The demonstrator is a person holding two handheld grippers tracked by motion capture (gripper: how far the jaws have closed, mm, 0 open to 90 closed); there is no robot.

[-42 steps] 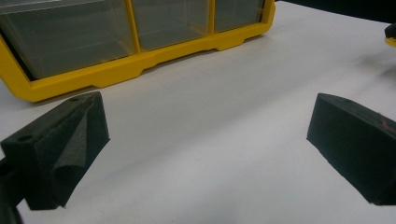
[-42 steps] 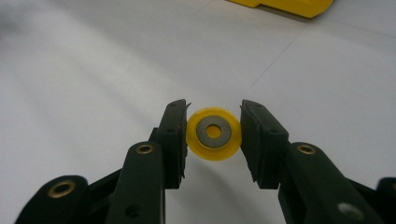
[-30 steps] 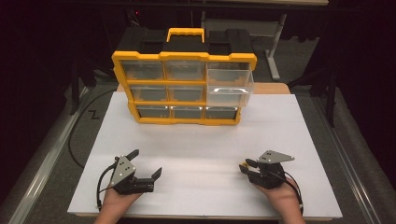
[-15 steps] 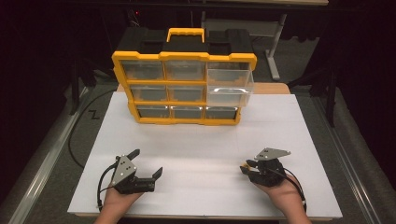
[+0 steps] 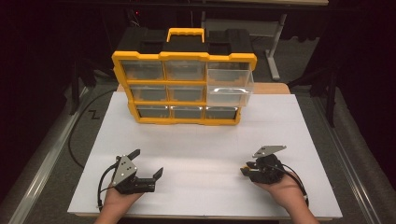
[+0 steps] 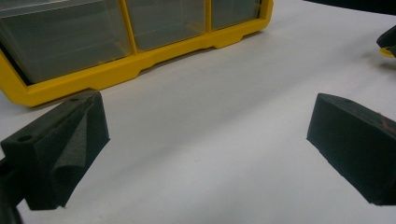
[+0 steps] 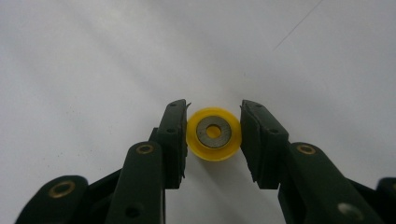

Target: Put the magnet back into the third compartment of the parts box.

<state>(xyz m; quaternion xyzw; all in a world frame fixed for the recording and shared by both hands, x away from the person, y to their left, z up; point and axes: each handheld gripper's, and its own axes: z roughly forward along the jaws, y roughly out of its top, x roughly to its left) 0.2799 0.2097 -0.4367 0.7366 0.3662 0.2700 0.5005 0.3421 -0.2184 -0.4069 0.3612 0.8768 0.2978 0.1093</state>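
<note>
Standing well beyond right tool [image 7: 213,140] w/ yellow wheel [image 7: 214,134]: drawer organizer [image 5: 183,88].

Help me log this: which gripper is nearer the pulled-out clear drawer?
Right. The right gripper sits in front of the pulled-out drawer on the organizer's right side; the left gripper lies farther across, toward the left.

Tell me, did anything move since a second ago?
Hardly anything. The right tongs sit a touch nearer the person at the front of the white table, closed on the little yellow wheel as before. The left tongs stay open and in place. The yellow drawer box has not moved, and its top right drawer is pulled out as before.
</note>
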